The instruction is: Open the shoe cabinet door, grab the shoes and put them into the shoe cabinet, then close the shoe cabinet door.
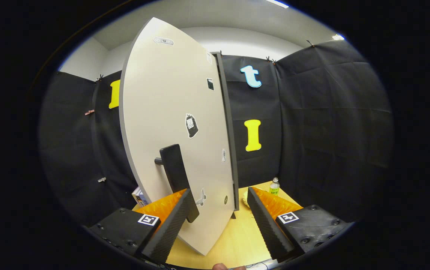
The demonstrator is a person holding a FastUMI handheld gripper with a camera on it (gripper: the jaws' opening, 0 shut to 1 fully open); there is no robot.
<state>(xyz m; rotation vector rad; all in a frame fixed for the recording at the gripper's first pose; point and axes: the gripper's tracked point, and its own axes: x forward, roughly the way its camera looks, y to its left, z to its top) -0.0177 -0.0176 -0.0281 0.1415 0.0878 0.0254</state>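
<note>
The shoe cabinet door (170,112), a tall white panel with small stickers, stands swung open right in front of me, its lower part between my fingers. Its dark hinge-side edge (230,135) runs down to the wooden table (237,236). A black bar handle (175,172) sticks out of the door, and its lower end lies against the inner side of my left finger (173,225). My gripper (219,190) is open, its fingers wide apart and pressing on nothing. The right finger (265,221) is clear of the door.
A small clear bottle (274,186) stands on the table beyond the right finger, by the black cloth wall. A pale yellowish object (245,197) lies near it. A box (140,195) peeks out behind the door on the left. A person's fingertip (220,266) shows at the table's near edge.
</note>
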